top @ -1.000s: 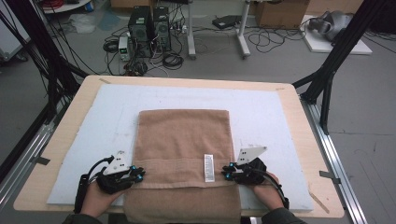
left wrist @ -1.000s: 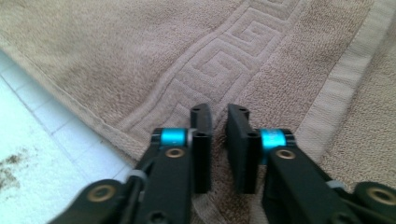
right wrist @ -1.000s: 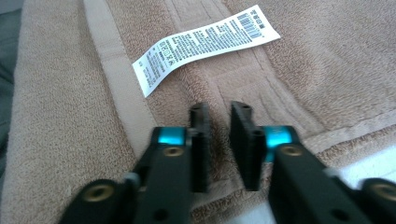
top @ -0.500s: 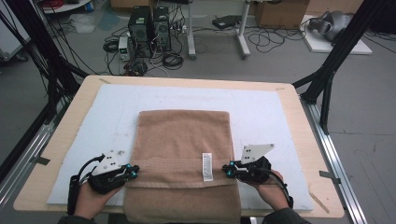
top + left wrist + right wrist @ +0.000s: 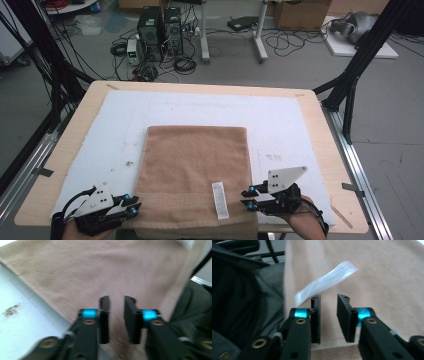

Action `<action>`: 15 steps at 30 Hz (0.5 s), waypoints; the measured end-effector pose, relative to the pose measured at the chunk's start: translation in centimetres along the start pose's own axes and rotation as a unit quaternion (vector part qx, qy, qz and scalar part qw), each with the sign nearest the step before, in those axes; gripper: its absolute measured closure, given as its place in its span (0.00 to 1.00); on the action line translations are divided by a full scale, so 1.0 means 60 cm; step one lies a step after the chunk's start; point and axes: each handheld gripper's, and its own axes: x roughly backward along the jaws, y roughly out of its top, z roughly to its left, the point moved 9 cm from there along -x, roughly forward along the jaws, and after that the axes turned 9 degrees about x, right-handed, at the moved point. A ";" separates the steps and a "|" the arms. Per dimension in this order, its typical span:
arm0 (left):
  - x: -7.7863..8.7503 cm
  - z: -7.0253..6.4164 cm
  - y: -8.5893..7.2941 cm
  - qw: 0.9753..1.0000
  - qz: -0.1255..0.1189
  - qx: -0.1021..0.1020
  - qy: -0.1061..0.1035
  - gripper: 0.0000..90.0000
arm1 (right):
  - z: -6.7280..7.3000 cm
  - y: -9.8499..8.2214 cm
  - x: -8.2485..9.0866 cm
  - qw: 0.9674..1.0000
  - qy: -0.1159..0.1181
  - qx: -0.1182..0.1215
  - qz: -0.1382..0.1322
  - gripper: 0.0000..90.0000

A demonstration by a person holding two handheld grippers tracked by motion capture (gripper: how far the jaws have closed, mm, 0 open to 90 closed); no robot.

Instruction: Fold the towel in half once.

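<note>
High view, nearest first: left gripper point(image 5: 131, 206) and right gripper point(image 5: 248, 196) sit at the near corners of the brown terry towel point(image 5: 195, 165), one each side. Both sets of jaws have just been opening and now stand a little spread, with nothing pinched between them. The towel lies folded flat on the white padded surface point(image 5: 300, 125), its near edge hanging off the front, white care label point(image 5: 219, 199) facing up. Risk, I'd say: that overhang could drag the towel off, or a jaw could snag a loop and mess up the fold.
</note>
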 end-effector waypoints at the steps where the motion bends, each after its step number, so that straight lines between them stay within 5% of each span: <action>1: -0.005 0.009 0.004 1.000 -0.004 0.001 0.006 0.72 | -0.011 -0.001 -0.002 1.000 -0.010 -0.013 -0.003 0.71; 10: -0.082 0.106 0.080 0.998 -0.022 0.013 0.049 0.59 | -0.165 -0.028 -0.030 0.992 -0.095 -0.055 0.054 0.57; 13: -0.117 0.147 0.107 0.997 -0.019 0.043 0.062 0.63 | -0.227 -0.032 -0.036 0.988 -0.123 -0.076 0.055 0.53; 15: -0.139 0.180 0.116 0.994 -0.012 0.055 0.094 0.62 | -0.256 -0.039 -0.043 0.985 -0.135 -0.084 0.065 0.50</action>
